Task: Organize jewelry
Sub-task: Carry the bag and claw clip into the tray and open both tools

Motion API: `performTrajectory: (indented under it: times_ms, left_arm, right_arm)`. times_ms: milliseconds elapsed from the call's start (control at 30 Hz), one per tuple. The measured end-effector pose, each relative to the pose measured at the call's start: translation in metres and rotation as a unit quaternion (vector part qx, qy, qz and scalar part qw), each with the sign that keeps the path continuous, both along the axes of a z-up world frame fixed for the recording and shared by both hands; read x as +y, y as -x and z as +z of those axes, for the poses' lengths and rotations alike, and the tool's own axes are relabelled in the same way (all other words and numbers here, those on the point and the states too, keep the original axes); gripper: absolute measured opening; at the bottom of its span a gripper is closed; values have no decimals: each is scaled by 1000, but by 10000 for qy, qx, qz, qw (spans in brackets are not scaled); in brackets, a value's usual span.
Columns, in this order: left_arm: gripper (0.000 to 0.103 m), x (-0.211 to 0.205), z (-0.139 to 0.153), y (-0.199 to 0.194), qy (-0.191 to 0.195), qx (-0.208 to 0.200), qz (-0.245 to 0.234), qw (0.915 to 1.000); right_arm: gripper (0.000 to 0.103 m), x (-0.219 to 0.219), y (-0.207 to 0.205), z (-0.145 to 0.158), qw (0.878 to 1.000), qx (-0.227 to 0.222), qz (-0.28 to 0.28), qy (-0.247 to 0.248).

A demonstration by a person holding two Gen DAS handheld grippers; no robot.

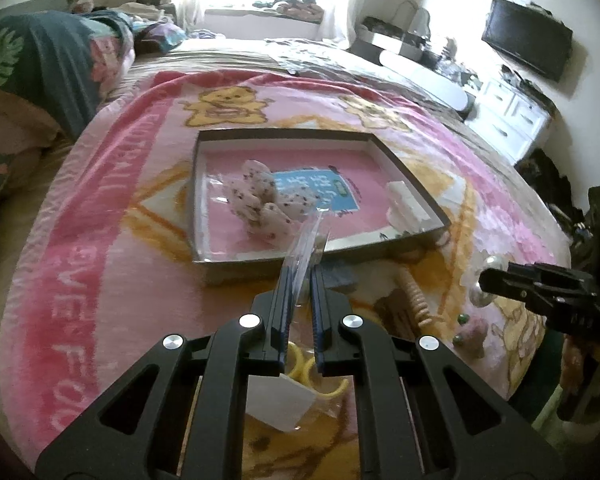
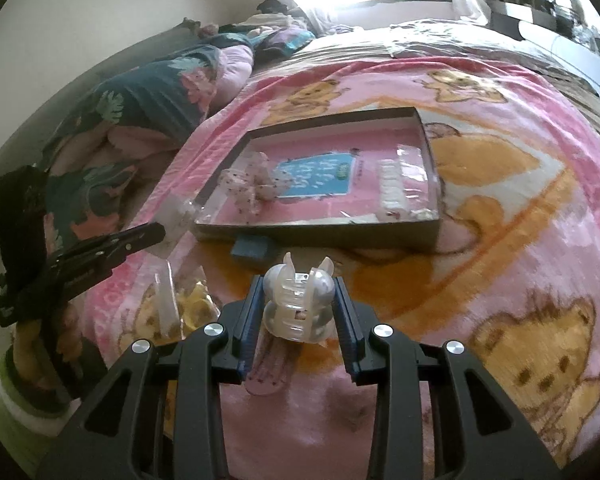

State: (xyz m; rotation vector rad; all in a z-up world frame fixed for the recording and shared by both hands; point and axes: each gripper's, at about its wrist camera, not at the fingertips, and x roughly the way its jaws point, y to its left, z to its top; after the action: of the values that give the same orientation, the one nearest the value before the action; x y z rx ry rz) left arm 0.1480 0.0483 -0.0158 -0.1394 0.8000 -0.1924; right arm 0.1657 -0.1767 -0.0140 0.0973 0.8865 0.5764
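Note:
My left gripper [image 1: 302, 276] is shut on a clear plastic bag [image 1: 309, 236] whose top edge sticks out past the fingertips. Yellow rings [image 1: 300, 364] hang in the bag below the jaws. In the right wrist view that gripper [image 2: 158, 234] holds the bag [image 2: 180, 212] above the blanket. My right gripper [image 2: 299, 284] is shut on a translucent claw hair clip with pearl ends [image 2: 298, 304], also seen as the pearl clip [image 1: 485, 286] in the right gripper [image 1: 490, 280]. Ahead lies a shallow box [image 1: 404, 160] [image 2: 428, 136] holding a white spotted bow [image 1: 260, 192] and a white piece [image 1: 406, 200].
Everything rests on a pink bear-print blanket [image 1: 112, 208] on a bed. A small blue block [image 2: 252, 250] lies before the box. A ribbed beige piece [image 1: 414, 300], green beads [image 1: 462, 318] and a pink flat clip [image 2: 268, 374] lie loose. Pillows [image 2: 140, 92] at the left.

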Motion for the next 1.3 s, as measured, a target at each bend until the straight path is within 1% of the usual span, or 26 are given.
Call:
performTrajectory:
  times_ms: [267,533,767,933,1033,1167,1300]
  left_arm:
    - [3,17,4,-2,48,-93,233,9997]
    - [3,32,6,-10,275,-154,463,9984]
    - [3,35,13,-22,388,-197,548,9975]
    - [3,30,22,-36,353,-251,493,9978]
    - [3,28,26,-47,408,-221,443,9979]
    - [3,26,34,-63,347,-261,436,9981]
    - [3,23,37,-77,346,-253,454,9980]
  right_arm:
    - [33,25,-8,8,9997,-119,192,9]
    - [33,42,-18,23,9990,-331,295,5]
    - [33,44,-31,32,9987,-448,231,-42]
    - [33,43,-41,38,9984,-543,122,-17]
    - [33,39,-47,40,9983,-573,42,-1]
    - [33,37,-56,43,9980,-631,-59,59]
    - [33,34,-67,44,9978,-641,-159,111]
